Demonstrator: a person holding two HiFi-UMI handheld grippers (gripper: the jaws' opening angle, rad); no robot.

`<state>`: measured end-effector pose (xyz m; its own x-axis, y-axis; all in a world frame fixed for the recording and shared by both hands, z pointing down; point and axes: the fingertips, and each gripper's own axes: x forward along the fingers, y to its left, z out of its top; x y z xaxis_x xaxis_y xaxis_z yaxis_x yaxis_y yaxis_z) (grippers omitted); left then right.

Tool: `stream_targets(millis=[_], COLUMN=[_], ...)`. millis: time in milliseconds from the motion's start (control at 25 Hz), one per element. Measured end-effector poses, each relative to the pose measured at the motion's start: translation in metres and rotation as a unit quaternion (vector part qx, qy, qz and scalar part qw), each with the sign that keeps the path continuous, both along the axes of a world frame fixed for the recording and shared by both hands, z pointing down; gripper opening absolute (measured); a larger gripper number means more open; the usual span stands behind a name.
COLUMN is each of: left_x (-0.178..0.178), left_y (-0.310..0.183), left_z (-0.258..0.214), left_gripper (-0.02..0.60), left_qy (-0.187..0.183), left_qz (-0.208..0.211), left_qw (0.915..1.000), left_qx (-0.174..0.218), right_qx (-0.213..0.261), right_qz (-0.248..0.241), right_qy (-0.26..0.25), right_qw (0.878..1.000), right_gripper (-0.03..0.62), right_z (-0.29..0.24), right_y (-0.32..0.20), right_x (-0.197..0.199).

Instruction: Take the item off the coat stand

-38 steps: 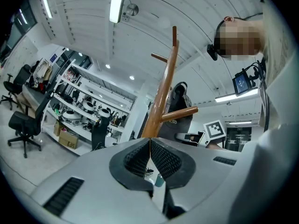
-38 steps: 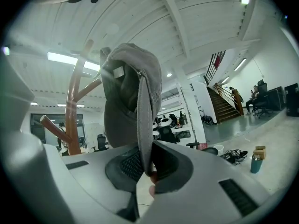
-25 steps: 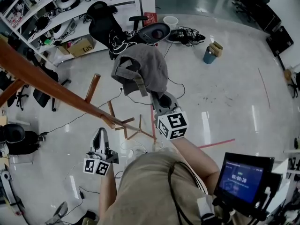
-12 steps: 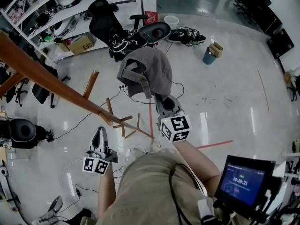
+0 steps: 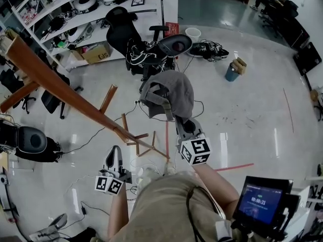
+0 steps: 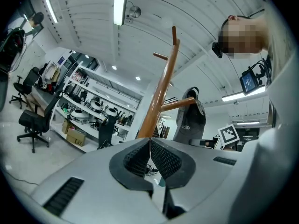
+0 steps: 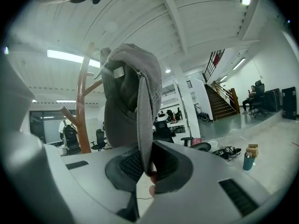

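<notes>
Grey cap (image 5: 169, 92) tight in right claw (image 7: 148, 161); left claw (image 6: 150, 148) closed and empty.

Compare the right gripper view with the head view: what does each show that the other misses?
Right gripper view only: the right gripper with its jaws shut on an edge of the grey cap, plus a staircase and a ceiling light. Head view only: the left gripper, the coat stand's feet and a blue screen. Both: the cap, the coat stand's brown pole and a teal cup.
</notes>
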<state>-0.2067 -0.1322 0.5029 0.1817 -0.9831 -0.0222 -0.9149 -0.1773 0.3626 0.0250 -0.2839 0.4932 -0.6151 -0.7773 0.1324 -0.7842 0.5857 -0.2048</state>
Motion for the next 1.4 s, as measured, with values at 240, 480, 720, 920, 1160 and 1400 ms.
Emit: stream_targets(millis=[240,480,720,920,1160,1400], left_x=[0.003,0.004,0.004,0.006,0.004,0.009], left_y=[0.002,0.001,-0.001,-0.001,-0.001,0.001], left_z=[0.009,0.013,0.021,0.026,0.042,0.043], left_gripper=[0.018,0.018,0.018,0.018,0.020,0.020], left_qy=[0.001,0.000,-0.001,0.000,-0.006,-0.016], left_qz=[-0.004,-0.008,-0.010,-0.011,-0.017,-0.022], left_qw=[1.0000,0.9999,0.9999,0.9998,0.9997,0.9991], left_qx=[-0.005,-0.008,-0.011,-0.016,-0.018,-0.031], right_qx=[-0.002,-0.005,-0.008,-0.005,-0.008,-0.011], right_qz=[-0.006,-0.012,-0.018,-0.026,-0.035,-0.042], right_qy=[0.001,0.004,0.008,0.015,0.014,0.016], right_qw=[1.000,1.000,1.000,1.000,0.999,0.999], right_gripper=[0.028,0.028,0.028,0.028,0.028,0.028], right_z=[0.011,0.020,0.028,0.031,0.043,0.050], right_y=[0.006,0.011,0.012,0.016,0.021,0.026], right_x=[0.004,0.009,0.010,0.012,0.010,0.010])
